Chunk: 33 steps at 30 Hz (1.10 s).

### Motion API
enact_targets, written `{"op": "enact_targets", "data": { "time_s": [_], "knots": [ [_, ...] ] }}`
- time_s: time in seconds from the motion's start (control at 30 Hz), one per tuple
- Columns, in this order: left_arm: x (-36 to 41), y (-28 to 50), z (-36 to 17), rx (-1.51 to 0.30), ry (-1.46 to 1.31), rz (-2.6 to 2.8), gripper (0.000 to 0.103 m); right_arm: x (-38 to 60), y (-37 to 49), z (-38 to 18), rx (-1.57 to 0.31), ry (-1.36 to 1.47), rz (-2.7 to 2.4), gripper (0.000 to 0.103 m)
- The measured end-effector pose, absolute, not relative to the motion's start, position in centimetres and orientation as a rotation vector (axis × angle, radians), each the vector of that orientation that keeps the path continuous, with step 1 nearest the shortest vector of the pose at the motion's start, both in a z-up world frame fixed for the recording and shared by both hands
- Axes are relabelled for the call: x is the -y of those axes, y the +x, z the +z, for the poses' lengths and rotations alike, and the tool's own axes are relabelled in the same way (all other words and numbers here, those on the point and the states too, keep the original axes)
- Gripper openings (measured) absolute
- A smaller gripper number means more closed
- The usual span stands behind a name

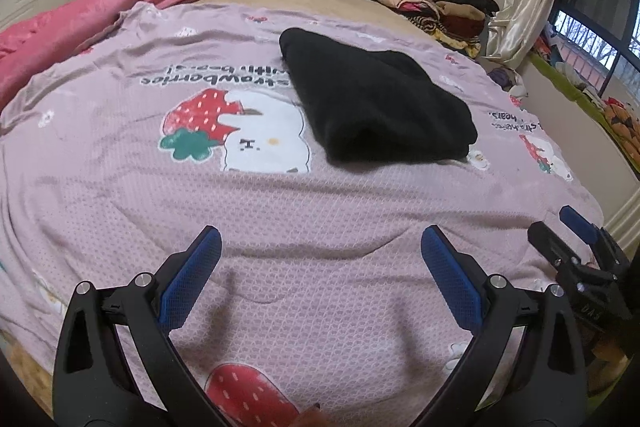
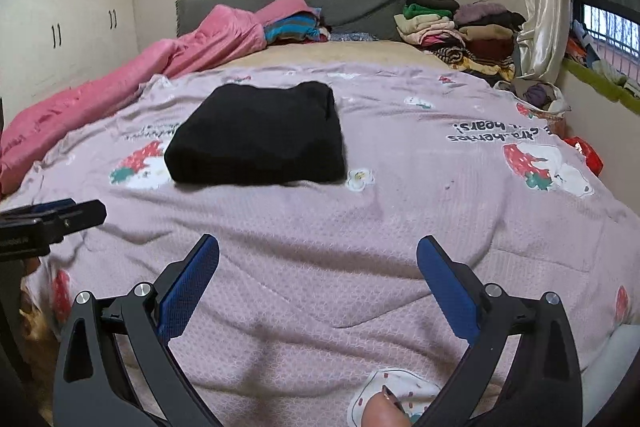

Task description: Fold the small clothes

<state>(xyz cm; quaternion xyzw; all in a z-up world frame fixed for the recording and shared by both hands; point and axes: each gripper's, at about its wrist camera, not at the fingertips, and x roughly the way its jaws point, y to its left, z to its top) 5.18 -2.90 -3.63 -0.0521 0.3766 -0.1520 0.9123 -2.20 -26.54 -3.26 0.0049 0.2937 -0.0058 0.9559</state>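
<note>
- My left gripper (image 1: 320, 267) has its jaws spread wide and empty, hanging over the bed (image 1: 280, 211).
- My right gripper (image 2: 318, 275) is the same: jaws wide apart, nothing between them.
- The black garment (image 1: 372, 99) lies folded into a neat block on the pink cover, at about 1 o'clock in the left view and 11 o'clock in the right view, well apart from both grippers.
- I judge this piece done, or nearly so.
- Risk: if I nudge the block while reaching past it, the top layer could slide and the fold would open.
- Risk: the cover is soft and rumpled near me, so a low jaw could snag it and drag the block along.
- Risk: lifting the block by one edge only would likely let it unfurl.
- Count: one black garment on the cover, two grippers, one pink quilt (image 2: 120, 83) at 10 o'clock.
- The clothes pile (image 2: 460, 27) by the headboard at 1 o'clock has too many pieces to count.
</note>
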Motion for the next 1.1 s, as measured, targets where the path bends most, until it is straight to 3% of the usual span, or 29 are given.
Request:
{"op": "enact_targets", "data": {
  "time_s": [1.1],
  "knots": [
    [2.7, 4.7, -3.8, -0.792, -0.097, -0.264, 0.094, 27.4, -2.2, -4.0, -0.64, 0.059, -0.017, 0.099]
  ]
}}
